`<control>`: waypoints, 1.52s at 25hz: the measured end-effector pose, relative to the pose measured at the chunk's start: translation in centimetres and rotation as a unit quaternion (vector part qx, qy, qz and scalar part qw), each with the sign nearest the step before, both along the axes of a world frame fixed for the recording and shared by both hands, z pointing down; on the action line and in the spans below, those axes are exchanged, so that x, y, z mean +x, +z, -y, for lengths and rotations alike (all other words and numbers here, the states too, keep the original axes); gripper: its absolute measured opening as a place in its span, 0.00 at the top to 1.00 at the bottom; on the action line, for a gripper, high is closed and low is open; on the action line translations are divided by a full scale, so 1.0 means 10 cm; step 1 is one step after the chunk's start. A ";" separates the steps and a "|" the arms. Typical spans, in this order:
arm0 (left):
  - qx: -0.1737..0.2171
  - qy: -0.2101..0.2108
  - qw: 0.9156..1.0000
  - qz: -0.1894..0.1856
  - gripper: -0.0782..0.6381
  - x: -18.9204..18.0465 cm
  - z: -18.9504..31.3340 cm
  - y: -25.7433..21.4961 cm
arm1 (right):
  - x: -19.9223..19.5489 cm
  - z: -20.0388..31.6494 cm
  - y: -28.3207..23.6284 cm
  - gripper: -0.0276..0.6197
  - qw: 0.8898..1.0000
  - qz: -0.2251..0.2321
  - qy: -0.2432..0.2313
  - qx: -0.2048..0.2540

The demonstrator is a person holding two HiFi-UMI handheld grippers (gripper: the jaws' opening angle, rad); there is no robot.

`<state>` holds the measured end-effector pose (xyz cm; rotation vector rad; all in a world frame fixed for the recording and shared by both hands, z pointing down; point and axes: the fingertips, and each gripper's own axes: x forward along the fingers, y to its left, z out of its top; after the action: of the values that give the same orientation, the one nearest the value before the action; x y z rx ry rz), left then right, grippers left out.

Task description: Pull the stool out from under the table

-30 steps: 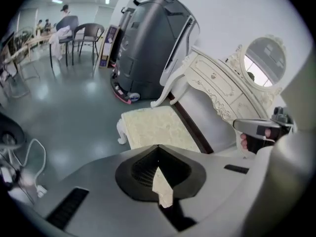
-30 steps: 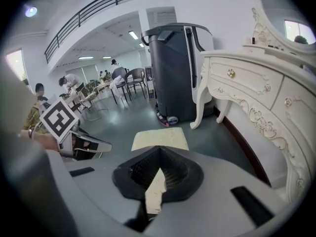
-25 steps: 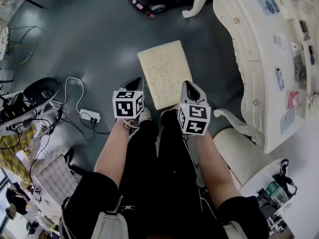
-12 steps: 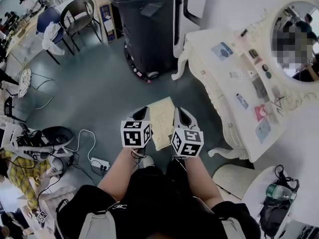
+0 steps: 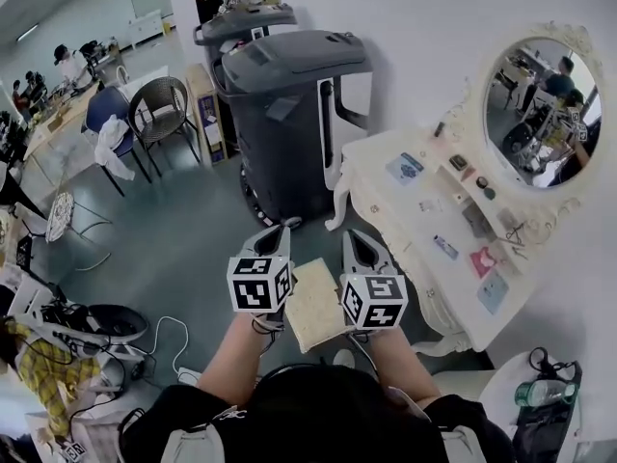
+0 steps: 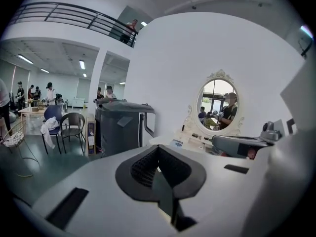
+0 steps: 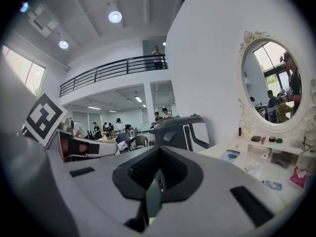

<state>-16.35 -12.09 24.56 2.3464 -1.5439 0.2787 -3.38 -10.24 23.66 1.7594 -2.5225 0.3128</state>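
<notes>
A dark chair stands on the grey floor at the far left, near a desk where people sit. Next to it is a tall dark grey machine, against the wall.

The left gripper is held up over the floor, pointing at that machine. Its jaws are pressed together with nothing between them.

The stool shows its cream cushioned top between the two grippers and below them. It stands out on the open floor, just beside the front edge of the white dressing table, and its visible top is not under that table.

The right gripper is level with the left one and close beside it, jaws likewise closed and empty.

Small items lie along the table's back edge under an oval mirror.
</notes>
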 end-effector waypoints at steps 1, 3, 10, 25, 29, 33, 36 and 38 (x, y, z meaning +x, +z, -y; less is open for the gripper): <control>0.008 -0.001 1.000 0.001 0.88 0.02 0.01 -0.08 | 0.02 0.00 -0.07 0.95 1.000 -0.003 -0.001 0.009; 0.017 -0.001 1.000 0.000 0.88 0.08 0.02 -0.16 | 0.06 0.01 -0.13 0.95 1.000 -0.004 0.001 0.019; -0.004 -0.001 1.000 -0.010 0.88 0.24 0.02 -0.03 | 0.21 0.00 -0.12 0.95 1.000 -0.005 0.014 0.017; -0.024 0.038 0.999 -0.015 0.88 0.41 -0.01 0.11 | 0.27 -0.08 0.00 0.95 0.999 -0.024 0.037 0.006; -0.027 0.043 0.999 -0.013 0.88 0.36 0.00 0.16 | 0.22 -0.07 0.05 0.95 0.999 -0.024 0.040 0.000; -0.029 0.048 0.998 -0.010 0.88 0.30 0.02 0.18 | 0.14 -0.05 0.08 0.95 0.999 -0.023 0.042 -0.002; -0.028 0.050 0.998 -0.009 0.88 0.26 0.05 0.17 | 0.08 -0.02 0.08 0.95 0.999 -0.023 0.040 -0.003; -0.027 0.051 0.998 -0.008 0.88 0.24 0.07 0.16 | 0.04 -0.01 0.08 0.95 0.999 -0.024 0.038 -0.002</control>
<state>-13.96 -12.75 26.16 2.3830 -1.3952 0.3193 -2.97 -10.19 24.45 1.8401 -2.4259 0.2769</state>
